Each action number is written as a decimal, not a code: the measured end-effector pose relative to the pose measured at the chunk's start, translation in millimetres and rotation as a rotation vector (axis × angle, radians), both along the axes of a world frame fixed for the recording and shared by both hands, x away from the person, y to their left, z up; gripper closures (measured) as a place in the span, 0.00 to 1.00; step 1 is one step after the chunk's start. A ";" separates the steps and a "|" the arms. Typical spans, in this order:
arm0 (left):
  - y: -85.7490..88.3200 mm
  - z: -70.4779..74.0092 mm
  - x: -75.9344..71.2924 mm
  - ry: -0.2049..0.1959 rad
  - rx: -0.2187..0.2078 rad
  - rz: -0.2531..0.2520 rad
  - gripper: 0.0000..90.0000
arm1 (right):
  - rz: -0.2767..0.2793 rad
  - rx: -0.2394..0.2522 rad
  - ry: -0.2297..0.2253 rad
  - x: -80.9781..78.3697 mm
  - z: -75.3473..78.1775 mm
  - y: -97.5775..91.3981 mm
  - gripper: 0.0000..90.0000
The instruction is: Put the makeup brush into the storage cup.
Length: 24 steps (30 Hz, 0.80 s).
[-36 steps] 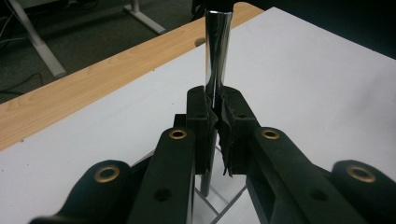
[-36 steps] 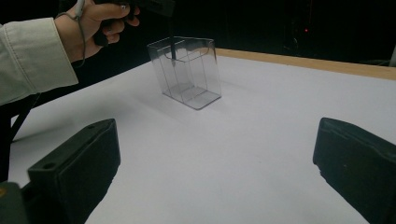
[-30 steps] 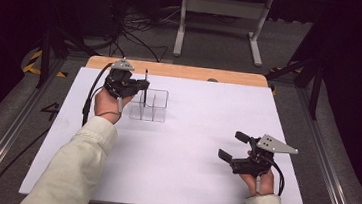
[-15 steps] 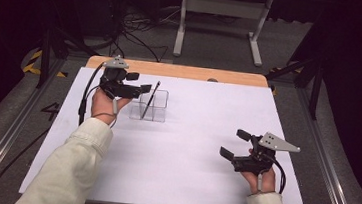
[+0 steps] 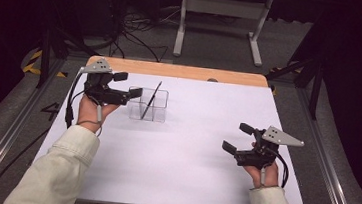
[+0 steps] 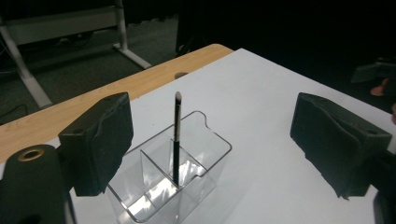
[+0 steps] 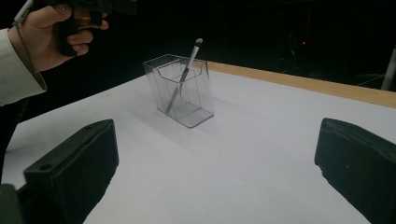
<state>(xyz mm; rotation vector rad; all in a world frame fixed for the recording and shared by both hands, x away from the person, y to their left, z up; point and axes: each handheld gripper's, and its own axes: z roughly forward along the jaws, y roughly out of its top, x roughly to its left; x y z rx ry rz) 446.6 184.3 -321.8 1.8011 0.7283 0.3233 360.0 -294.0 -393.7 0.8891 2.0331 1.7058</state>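
Note:
A clear plastic box (image 5: 156,114) with a divider stands at the back left of the white table. A thin black pen (image 5: 151,99) with a pale tip leans in it, tip up and tilted right. My left gripper (image 5: 130,85) hovers just left of the box. Its jaws have just been opening and stand wide with nothing between them. The left gripper view looks down between them at the pen (image 6: 176,140) and the box (image 6: 208,179). My right gripper (image 5: 236,137) is open and empty near the table's front right, and its view has the box (image 7: 198,100) and pen (image 7: 186,74) farther off.
The white sheet (image 5: 187,173) covers the table, with a wooden strip (image 5: 182,72) along the far edge. Beyond it are a metal stand (image 5: 217,15) and cables on a dark floor. The other hand and its gripper (image 7: 77,14) sit at the right gripper view's top left.
The left gripper let go of the pen, which it held upright over the box, and drew back left and slightly up. The pen now leans in the box. The right gripper stayed put.

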 end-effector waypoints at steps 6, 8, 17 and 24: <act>4.7 3.6 -19.3 -0.023 0.010 -0.038 0.13 | 0.014 -0.011 -0.003 4.4 4.1 -0.3 0.00; 4.9 3.1 -21.7 -0.018 0.009 -0.041 0.12 | 0.023 -0.015 -0.005 5.3 5.9 0.6 0.00; 14.6 -4.7 -46.6 -0.036 0.004 -0.073 0.11 | 0.039 -0.042 0.005 11.9 6.3 -1.3 0.00; 19.6 -11.2 -62.4 -0.046 0.004 -0.104 0.09 | 0.037 -0.050 0.010 12.2 4.0 -4.6 0.00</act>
